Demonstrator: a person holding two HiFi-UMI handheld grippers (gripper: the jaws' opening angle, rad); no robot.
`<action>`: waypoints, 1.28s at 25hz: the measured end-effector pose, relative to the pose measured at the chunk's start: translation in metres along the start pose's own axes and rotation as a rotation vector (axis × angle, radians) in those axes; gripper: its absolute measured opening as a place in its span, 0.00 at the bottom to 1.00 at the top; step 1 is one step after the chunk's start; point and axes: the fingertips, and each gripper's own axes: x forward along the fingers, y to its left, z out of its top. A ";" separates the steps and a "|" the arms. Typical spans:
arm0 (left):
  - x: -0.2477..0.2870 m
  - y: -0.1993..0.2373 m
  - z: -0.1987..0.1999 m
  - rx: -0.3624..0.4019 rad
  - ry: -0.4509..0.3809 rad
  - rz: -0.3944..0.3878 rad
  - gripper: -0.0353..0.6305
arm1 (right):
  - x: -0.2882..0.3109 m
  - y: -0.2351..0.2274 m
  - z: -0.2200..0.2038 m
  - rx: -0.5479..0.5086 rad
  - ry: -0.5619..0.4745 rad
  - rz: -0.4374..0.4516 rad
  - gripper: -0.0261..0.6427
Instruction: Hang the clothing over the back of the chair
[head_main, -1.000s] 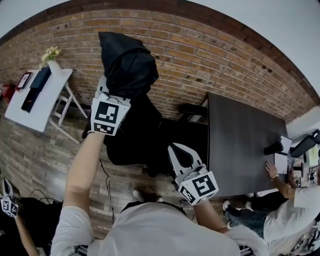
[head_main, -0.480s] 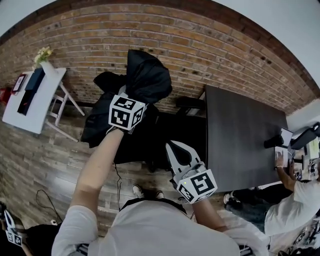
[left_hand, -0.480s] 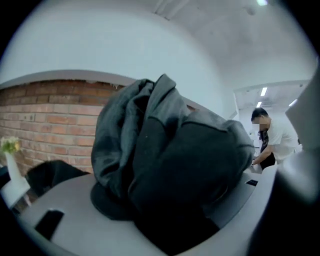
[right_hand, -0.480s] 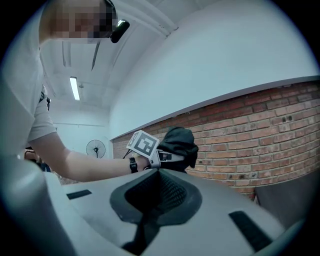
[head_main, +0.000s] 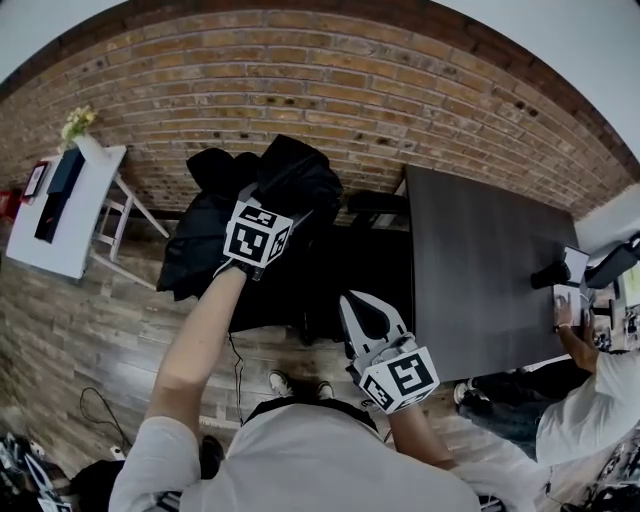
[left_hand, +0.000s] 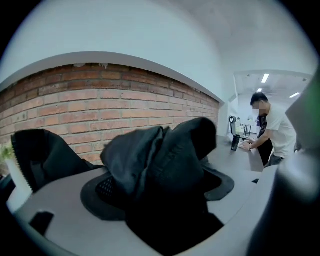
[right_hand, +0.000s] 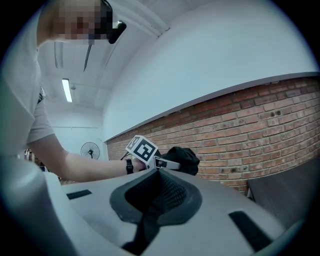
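Observation:
A black garment (head_main: 293, 180) is bunched at the tips of my left gripper (head_main: 283, 205), and the rest of it (head_main: 198, 245) hangs down to the left over a dark chair (head_main: 378, 203). The chair is hard to tell apart from the cloth. In the left gripper view the garment (left_hand: 165, 160) is heaped between the jaws of the left gripper (left_hand: 165, 205). These jaws have just been opening and stand wide, with one mesh pad (left_hand: 106, 187) bare. My right gripper (head_main: 362, 305) is shut and empty, nearer to me and to the right of the chair.
A dark table (head_main: 480, 270) stands right of the chair against the brick wall (head_main: 400, 100). A person (head_main: 590, 410) sits at its right end. At the far left, a white folding table (head_main: 65, 215) carries small items and flowers. A cable (head_main: 100, 410) lies on the wooden floor.
My left gripper has come down from high against the wall, bringing the bunched garment lower; the cloth now spreads left over the chair. The right gripper has shifted slightly.

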 end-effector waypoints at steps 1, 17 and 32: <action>-0.001 -0.001 0.001 0.001 -0.004 -0.001 0.68 | -0.001 -0.001 0.000 0.003 -0.002 0.001 0.07; -0.025 0.002 -0.008 -0.002 -0.062 0.122 0.68 | -0.024 -0.004 -0.002 0.031 -0.044 0.046 0.07; -0.117 -0.012 -0.005 0.007 -0.144 0.292 0.63 | -0.055 0.019 -0.010 0.024 -0.060 0.158 0.07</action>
